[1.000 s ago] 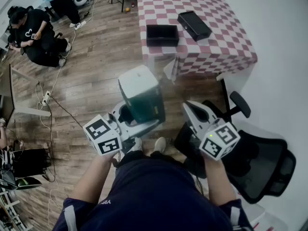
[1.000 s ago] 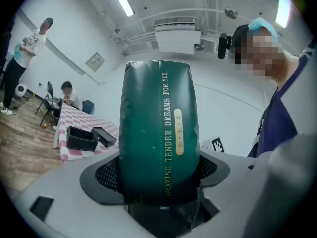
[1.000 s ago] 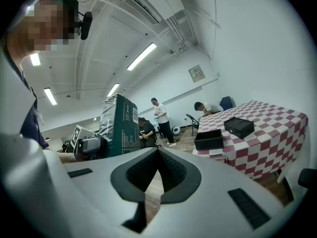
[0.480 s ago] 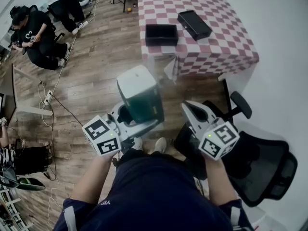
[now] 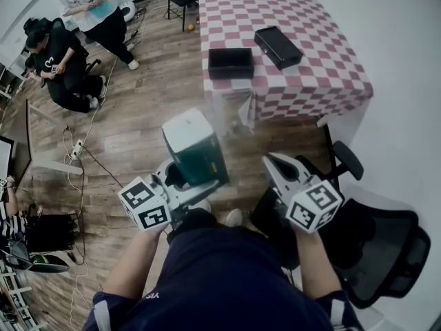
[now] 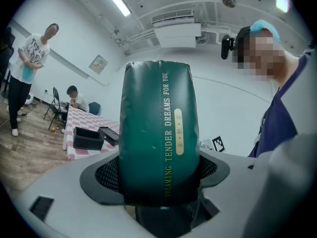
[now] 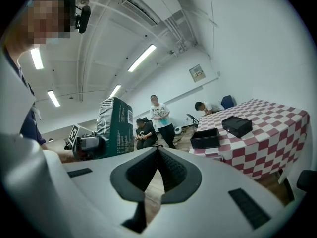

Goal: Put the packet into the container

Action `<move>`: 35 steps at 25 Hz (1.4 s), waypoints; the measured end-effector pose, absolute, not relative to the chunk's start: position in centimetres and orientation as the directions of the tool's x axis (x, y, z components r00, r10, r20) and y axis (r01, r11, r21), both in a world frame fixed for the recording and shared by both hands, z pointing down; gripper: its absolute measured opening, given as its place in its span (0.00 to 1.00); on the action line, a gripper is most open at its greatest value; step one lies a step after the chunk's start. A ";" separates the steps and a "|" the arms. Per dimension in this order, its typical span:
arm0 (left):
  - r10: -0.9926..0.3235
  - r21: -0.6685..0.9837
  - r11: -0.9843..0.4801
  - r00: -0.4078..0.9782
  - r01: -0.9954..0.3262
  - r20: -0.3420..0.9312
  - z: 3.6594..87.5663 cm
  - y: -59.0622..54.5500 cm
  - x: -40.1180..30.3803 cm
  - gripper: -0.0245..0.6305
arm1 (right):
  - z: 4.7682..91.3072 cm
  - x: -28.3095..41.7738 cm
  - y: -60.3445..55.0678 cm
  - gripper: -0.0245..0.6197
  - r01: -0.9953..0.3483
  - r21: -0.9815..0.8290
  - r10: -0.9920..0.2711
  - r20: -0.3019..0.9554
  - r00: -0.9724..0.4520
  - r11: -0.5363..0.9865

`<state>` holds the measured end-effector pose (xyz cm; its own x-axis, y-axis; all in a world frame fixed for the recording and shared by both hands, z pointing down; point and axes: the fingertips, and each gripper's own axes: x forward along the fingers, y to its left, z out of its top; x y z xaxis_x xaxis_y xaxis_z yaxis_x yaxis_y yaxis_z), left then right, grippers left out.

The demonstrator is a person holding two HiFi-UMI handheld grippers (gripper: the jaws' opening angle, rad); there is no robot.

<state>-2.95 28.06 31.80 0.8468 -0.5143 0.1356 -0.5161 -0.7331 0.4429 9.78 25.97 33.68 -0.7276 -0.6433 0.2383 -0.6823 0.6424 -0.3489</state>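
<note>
A dark green packet [image 5: 198, 150] with a pale top stands upright in my left gripper [image 5: 187, 178], which is shut on its lower end. In the left gripper view the packet [image 6: 157, 128] fills the middle, gold lettering down its face, pinched between the jaws of my left gripper [image 6: 159, 195]. An open black container [image 5: 231, 62] sits on the checked table [image 5: 310, 81] ahead, its lid [image 5: 278, 45] beside it. My right gripper [image 5: 273, 161] is shut and empty, held over the floor to the packet's right. In the right gripper view my right gripper [image 7: 157, 151] has its pads meeting.
A black office chair [image 5: 375, 243] stands close on my right. A seated person [image 5: 58, 64] and a standing person [image 5: 93, 5] are at the far left, with cables [image 5: 76, 147] on the wood floor. A white wall runs along the right.
The view has tipped up a little and a standing person has come into sight at the upper left. Both grippers keep nearly the same pose, the packet still held.
</note>
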 end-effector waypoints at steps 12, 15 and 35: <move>-0.523 0.461 -0.725 0.845 -0.512 0.117 33.7 23.4 -3.1 0.70 | 35.2 10.5 21.6 0.06 -0.699 -0.348 -0.643 0.277 -0.714 0.625; -0.519 0.468 -0.725 0.848 -0.505 0.110 34.1 20.9 -3.5 0.70 | 35.8 10.2 19.3 0.06 -0.706 -0.347 -0.643 0.295 -0.707 0.617; -0.444 0.516 -0.726 0.883 -0.454 0.152 38.3 -1.0 -8.6 0.70 | 39.9 3.7 -1.0 0.06 -0.749 -0.381 -0.635 0.398 -0.662 0.542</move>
